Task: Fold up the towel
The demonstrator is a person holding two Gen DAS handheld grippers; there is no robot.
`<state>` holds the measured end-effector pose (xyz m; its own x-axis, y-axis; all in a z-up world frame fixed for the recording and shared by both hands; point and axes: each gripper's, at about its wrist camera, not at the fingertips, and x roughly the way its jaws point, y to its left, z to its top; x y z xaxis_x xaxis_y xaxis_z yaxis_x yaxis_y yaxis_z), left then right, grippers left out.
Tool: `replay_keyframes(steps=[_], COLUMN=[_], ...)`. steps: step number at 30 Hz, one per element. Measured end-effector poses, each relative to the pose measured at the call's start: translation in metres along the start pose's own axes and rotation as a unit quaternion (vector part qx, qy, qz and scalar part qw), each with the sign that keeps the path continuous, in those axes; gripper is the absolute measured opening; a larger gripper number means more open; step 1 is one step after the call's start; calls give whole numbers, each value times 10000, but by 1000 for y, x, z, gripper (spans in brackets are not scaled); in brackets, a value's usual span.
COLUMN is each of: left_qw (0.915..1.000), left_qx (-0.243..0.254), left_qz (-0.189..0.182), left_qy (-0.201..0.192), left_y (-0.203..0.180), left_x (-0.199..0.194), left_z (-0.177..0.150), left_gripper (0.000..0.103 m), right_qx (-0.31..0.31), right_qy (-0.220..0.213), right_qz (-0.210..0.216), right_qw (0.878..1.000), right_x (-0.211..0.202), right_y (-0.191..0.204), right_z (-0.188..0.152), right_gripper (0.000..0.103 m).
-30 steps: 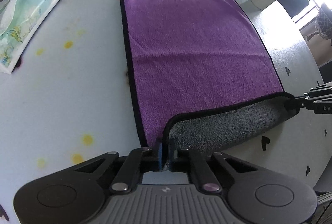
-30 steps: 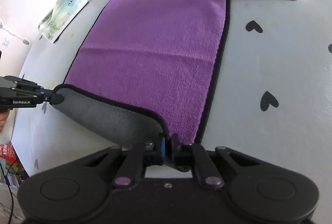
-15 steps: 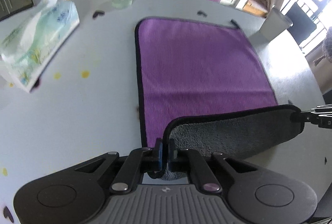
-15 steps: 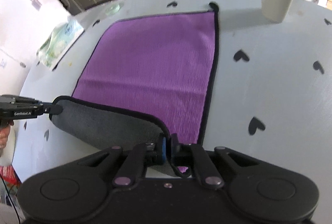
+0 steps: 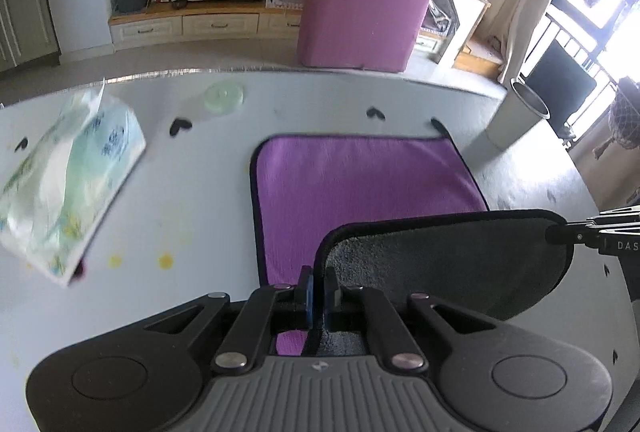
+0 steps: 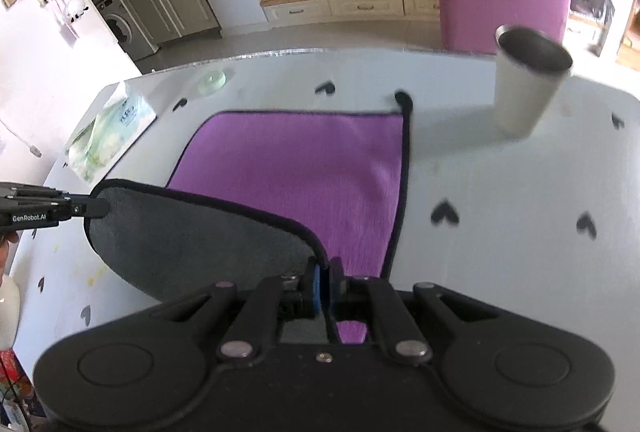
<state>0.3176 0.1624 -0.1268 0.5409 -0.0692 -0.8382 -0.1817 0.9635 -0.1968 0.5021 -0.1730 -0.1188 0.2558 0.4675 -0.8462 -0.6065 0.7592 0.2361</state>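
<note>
A purple towel point(image 5: 360, 188) with a black hem and grey underside lies on the white table point(image 5: 180, 192); it also shows in the right wrist view point(image 6: 304, 168). Its near edge is lifted, so the grey side point(image 5: 448, 264) faces me. My left gripper point(image 5: 316, 290) is shut on the near left corner. My right gripper point(image 6: 325, 274) is shut on the near right corner. Each gripper appears in the other's view, the right point(image 5: 560, 234) and the left point(image 6: 94, 210), pinching its corner. The far edge rests flat on the table.
A tissue pack point(image 5: 68, 184) lies at the left. A metal cup point(image 6: 524, 84) stands at the far right of the towel. A small clear disc point(image 5: 223, 96) sits near the table's far edge. Black heart marks dot the table.
Both grippers have risen and moved toward the far edge with the near corners. More grey underside shows and less purple is visible. Both cameras tilted up to show the room.
</note>
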Motion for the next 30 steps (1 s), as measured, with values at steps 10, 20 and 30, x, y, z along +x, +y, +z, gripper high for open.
replay_keyframes(steps=[10, 20, 30], left_qw=[9997, 9990, 9974], left_qx=[92, 13, -304], left_qz=[179, 450, 652], left_qy=[-123, -19, -10], left_y=[0, 10, 16], left_x=[18, 58, 91], left_z=[58, 100, 109], left_gripper=[5, 5, 5], right_qx=[-227, -285, -253], right_qy=[-123, -221, -111], right_qz=[-236, -413, -653], right_qw=[9994, 9985, 9975], right_x=[13, 48, 85], right_y=[-1, -11, -16], right_z=[63, 107, 119], right_gripper=[4, 4, 4])
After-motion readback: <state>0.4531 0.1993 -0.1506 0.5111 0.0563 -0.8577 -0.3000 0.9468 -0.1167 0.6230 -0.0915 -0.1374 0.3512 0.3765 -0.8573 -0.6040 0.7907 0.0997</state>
